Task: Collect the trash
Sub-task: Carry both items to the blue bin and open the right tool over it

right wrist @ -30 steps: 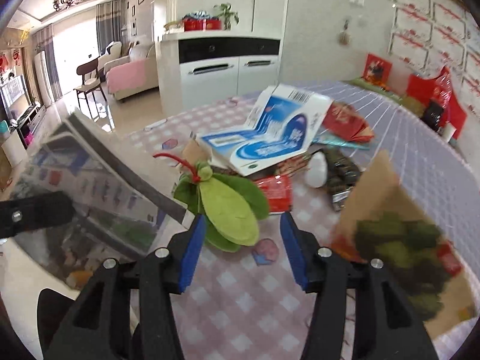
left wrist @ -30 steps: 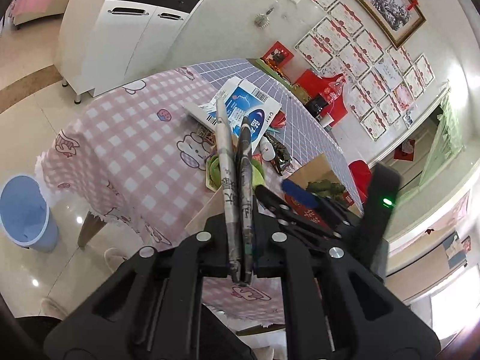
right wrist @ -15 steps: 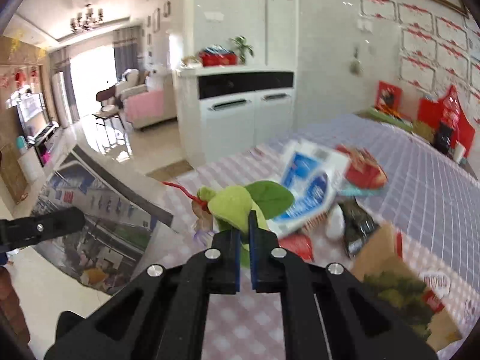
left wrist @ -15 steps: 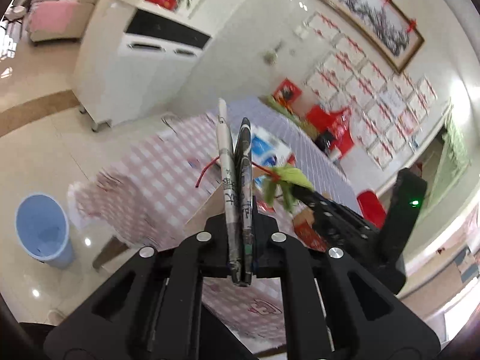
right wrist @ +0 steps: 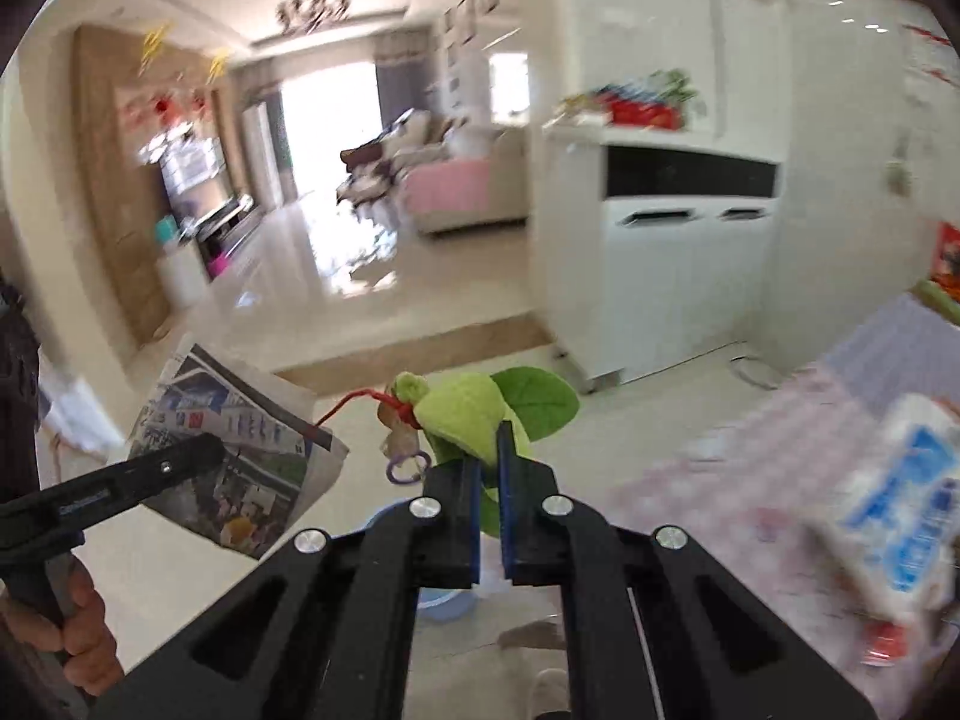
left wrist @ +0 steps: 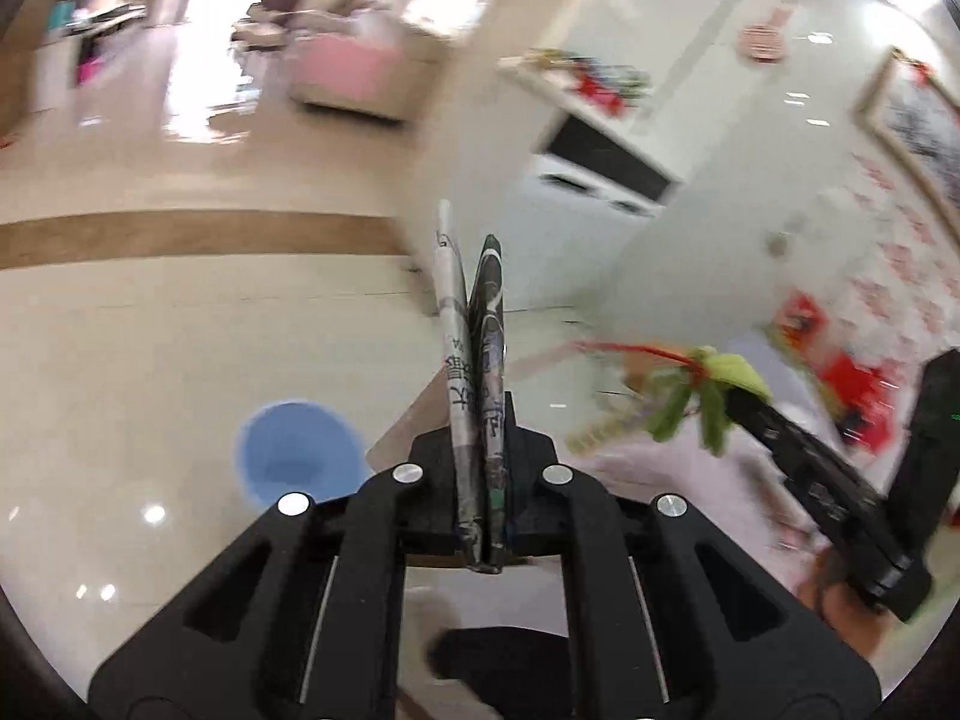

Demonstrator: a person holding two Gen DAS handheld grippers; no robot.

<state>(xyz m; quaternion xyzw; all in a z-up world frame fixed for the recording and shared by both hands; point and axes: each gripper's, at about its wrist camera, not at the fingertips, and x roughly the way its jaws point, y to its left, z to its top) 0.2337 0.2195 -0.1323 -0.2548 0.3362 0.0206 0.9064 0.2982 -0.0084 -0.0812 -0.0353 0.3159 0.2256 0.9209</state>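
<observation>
My left gripper (left wrist: 480, 414) is shut on a folded newspaper (left wrist: 471, 360), seen edge-on and held in the air over the floor. The same newspaper (right wrist: 240, 456) shows flat at the left of the right wrist view, in the left gripper (right wrist: 198, 456). My right gripper (right wrist: 489, 450) is shut on green fabric leaves with a red string (right wrist: 474, 408). In the left wrist view the leaves (left wrist: 708, 384) hang from the right gripper (left wrist: 750, 402) at the right. A blue bin (left wrist: 297, 456) stands on the floor below and left of the newspaper.
The pink checked table (right wrist: 750, 468) with a blue and white carton (right wrist: 900, 510) lies at the right. A white cabinet (right wrist: 678, 276) stands against the wall. The shiny tiled floor (left wrist: 150, 360) spreads towards a pink sofa (right wrist: 462, 192).
Both grippers have swung left, away from the table and out over the floor. The blue bin now sits closer to the middle of the left view. The right gripper still holds the leaves.
</observation>
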